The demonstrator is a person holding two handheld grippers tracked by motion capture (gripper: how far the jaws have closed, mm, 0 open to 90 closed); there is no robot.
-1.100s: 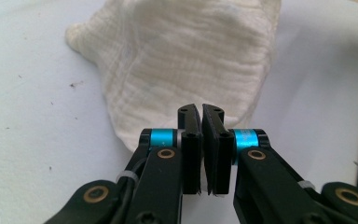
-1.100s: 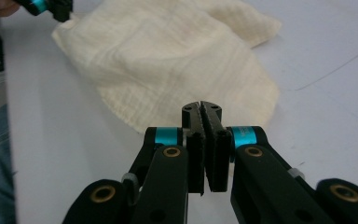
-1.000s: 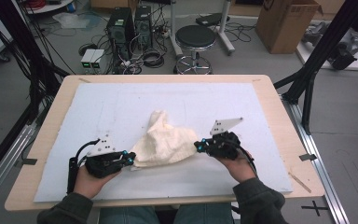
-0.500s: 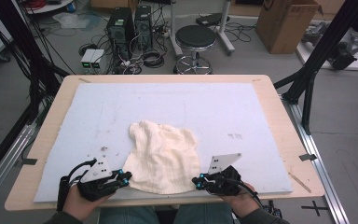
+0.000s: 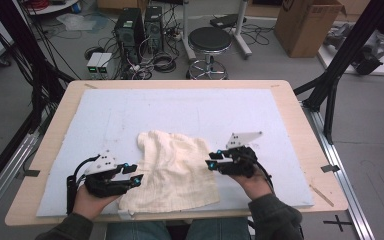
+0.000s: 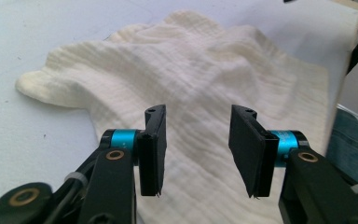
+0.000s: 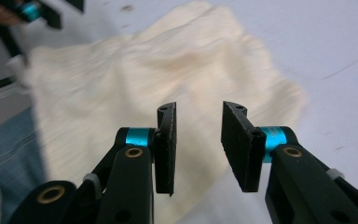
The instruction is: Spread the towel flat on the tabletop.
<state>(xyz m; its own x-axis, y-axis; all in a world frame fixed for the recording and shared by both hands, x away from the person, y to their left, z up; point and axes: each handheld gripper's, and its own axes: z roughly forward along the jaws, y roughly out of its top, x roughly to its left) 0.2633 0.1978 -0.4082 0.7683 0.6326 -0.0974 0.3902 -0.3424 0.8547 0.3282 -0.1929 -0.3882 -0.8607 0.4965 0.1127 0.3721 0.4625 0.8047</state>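
A cream crinkled cloth point(image 5: 172, 167) lies spread almost flat on the pale foam mat point(image 5: 195, 107), its near edge close to the mat's front edge. My left gripper point(image 5: 138, 176) sits at the cloth's left edge and points right. The right gripper point(image 5: 211, 161) is at its right edge, pointing left. Both have just been opening their jaws, and nothing is pinched. In the left gripper view the gripper point(image 6: 198, 119) is open over the cloth point(image 6: 205, 65). The right gripper point(image 7: 198, 112) is likewise open above the cloth point(image 7: 135, 79), with the left gripper point(image 7: 37, 11) farther off.
The mat covers a wooden table point(image 5: 302, 125). Behind the table, on the floor, are a black stool point(image 5: 209, 40), computer cases point(image 5: 140, 25) with cables and a cardboard box point(image 5: 307, 25). Black frame posts point(image 5: 340, 60) flank the table.
The cloth, bunched and held by both grippers a second ago, was drawn toward the near edge and spread out. Both grippers have let go of it and now stand open at its sides.
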